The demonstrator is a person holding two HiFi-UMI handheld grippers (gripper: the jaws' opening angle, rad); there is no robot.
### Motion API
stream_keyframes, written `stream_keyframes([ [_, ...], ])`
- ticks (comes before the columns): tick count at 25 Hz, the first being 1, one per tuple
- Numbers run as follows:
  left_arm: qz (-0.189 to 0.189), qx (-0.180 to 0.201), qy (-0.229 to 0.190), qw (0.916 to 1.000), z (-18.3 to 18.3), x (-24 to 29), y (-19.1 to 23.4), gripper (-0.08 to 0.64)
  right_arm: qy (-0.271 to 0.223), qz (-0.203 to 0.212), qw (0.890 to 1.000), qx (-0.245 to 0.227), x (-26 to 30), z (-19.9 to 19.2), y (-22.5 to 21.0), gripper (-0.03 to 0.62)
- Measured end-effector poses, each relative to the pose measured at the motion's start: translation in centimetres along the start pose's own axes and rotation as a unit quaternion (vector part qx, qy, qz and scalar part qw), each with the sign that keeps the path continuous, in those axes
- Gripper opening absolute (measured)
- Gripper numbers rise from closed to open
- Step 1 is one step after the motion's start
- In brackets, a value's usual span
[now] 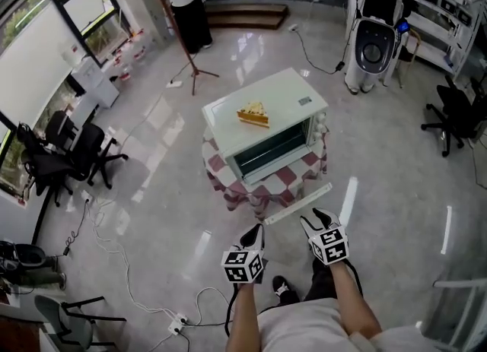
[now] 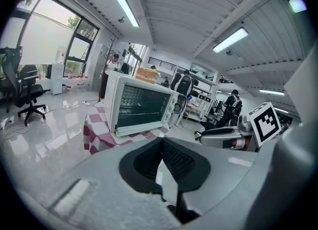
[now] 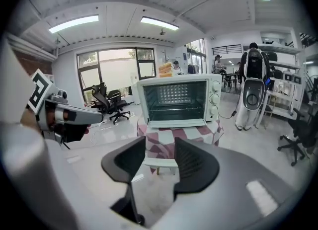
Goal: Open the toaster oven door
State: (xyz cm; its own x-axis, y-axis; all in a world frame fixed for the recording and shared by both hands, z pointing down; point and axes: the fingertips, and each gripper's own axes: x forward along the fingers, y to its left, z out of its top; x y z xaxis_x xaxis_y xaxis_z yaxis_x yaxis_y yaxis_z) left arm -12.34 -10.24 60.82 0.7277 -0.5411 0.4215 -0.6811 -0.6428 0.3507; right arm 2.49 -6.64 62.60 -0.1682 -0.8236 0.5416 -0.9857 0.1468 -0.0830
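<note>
On the checked table (image 1: 262, 191), well ahead of both grippers, stands the toaster oven (image 1: 266, 126) (its door (image 3: 174, 122) perhaps already down; I cannot tell). Step close, then set the right gripper (image 3: 159, 147), jaws apart and empty, squarely on the door's top edge. The left gripper (image 2: 160, 142) is closed on nothing.

**1 white toaster oven** (image 1: 266, 115): front window dark, set on a small table (image 1: 265, 191) draped in red-and-white check.
**On the oven roof:** 1 yellowish piece (image 1: 253, 113), possibly bread.
**Just in front of the table:** 1 long white bar (image 1: 298, 204).
**Lower frame:** left gripper (image 1: 253, 232), jaws drawn to 1 black point. Right gripper (image 1: 318, 220), 2 tips apart. Both are near the table, clear of the oven.
**Surroundings:**
- glossy grey floor (image 1: 396, 191)
- black office chairs (image 1: 72, 153) at left
- 1 tripod stand (image 1: 194, 61)
- 1 person (image 1: 185, 1) standing at top
- white cable (image 1: 114, 252) running to a power strip (image 1: 179, 323)
</note>
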Motion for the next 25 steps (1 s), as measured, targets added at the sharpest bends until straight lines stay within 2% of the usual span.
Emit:
stream_keyframes([
  [6,-0.014,0.014,-0.002,0.9998,-0.8,-1.3,-0.9,0.005,-0.016,-0.014,1.000,0.009,-2.0,-0.6,1.3,0.160],
  [14,-0.024,0.033,0.002,0.9992,-1.9,-3.2,-1.8,0.005,-0.027,-0.023,0.999,0.019,-3.6,-2.2,3.0,0.089],
  [17,-0.027,0.041,0.005,0.9988,-2.0,-3.7,-2.1,0.005,-0.032,-0.035,0.999,0.024,-4.1,-2.2,3.0,0.053],
  [19,-0.029,0.047,0.006,0.9985,-2.1,-4.0,-2.3,0.005,-0.033,-0.044,0.998,0.025,-4.2,-2.4,3.1,0.002],
  [25,-0.036,0.053,0.008,0.9979,-2.2,-3.7,-2.5,0.005,-0.022,-0.032,0.999,0.014,-3.6,-3.0,5.0,0.002],
])
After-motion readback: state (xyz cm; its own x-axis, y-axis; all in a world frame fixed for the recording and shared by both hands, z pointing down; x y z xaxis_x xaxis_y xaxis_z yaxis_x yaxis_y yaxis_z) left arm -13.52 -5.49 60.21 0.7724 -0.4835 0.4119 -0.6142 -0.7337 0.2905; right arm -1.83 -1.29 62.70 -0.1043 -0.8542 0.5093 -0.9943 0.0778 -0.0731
